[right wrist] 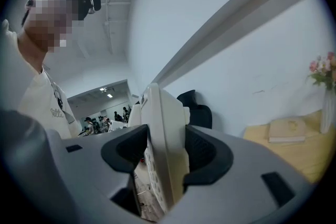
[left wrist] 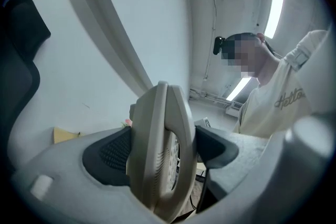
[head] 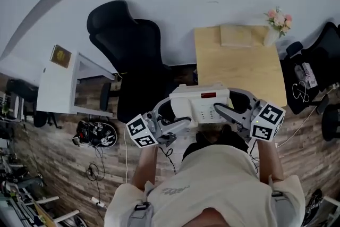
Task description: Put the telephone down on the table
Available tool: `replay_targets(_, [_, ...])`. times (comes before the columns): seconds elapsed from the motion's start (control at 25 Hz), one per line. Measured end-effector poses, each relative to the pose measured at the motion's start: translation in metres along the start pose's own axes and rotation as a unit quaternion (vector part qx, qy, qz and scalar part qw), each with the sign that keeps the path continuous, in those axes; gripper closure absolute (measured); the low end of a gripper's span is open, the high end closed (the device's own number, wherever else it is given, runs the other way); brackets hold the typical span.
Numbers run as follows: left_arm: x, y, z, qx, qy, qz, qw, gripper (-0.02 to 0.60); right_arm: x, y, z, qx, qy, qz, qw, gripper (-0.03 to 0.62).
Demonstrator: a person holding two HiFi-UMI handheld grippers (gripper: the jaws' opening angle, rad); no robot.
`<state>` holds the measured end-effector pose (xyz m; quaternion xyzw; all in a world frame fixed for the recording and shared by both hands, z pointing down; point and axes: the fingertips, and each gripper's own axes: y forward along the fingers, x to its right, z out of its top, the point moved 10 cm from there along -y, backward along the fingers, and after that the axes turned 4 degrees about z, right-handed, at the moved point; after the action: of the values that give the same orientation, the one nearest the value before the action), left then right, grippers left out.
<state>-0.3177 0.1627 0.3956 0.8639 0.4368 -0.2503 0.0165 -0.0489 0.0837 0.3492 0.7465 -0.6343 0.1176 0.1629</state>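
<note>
Your left tongs and your right tongs each squeeze one end of the wide cream plastic telephone, held sideways between them, with the pale wooden table just ahead of both.

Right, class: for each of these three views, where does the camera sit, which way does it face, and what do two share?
Head view: on the person's head, facing steeply down at the telephone held by the left gripper and right gripper near the table; shirt and forearms show.
Left gripper view: on that gripper, facing along jaws shut on the telephone; the shirt shows.
Right gripper view: likewise; shirt at left.
Shared: the table, in head and right gripper views.
</note>
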Motion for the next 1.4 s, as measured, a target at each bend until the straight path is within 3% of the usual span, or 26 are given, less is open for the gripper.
replay_targets(0.2, [-0.021,0.03,-0.004,-0.021,-0.02,-0.036,0.9989,0.207,0.015,-0.018,-0.002,0.007,0.016,-0.041,0.999,0.375])
replay_targets(0.36, [-0.042,0.059,-0.007,-0.04,-0.028,-0.042,0.9979,0.207,0.045,-0.027,-0.002,0.015,0.029,-0.052,0.998,0.375])
replay_targets(0.8, [-0.064,0.098,-0.004,-0.06,-0.023,0.0,0.998,0.207,0.107,-0.034,0.004,0.029,0.041,-0.019,0.999,0.375])
replay_targets(1.4, [-0.143,0.235,-0.029,-0.074,-0.048,0.025,0.9958,0.207,0.266,-0.083,0.024,0.018,0.078,-0.002,0.997,0.375])
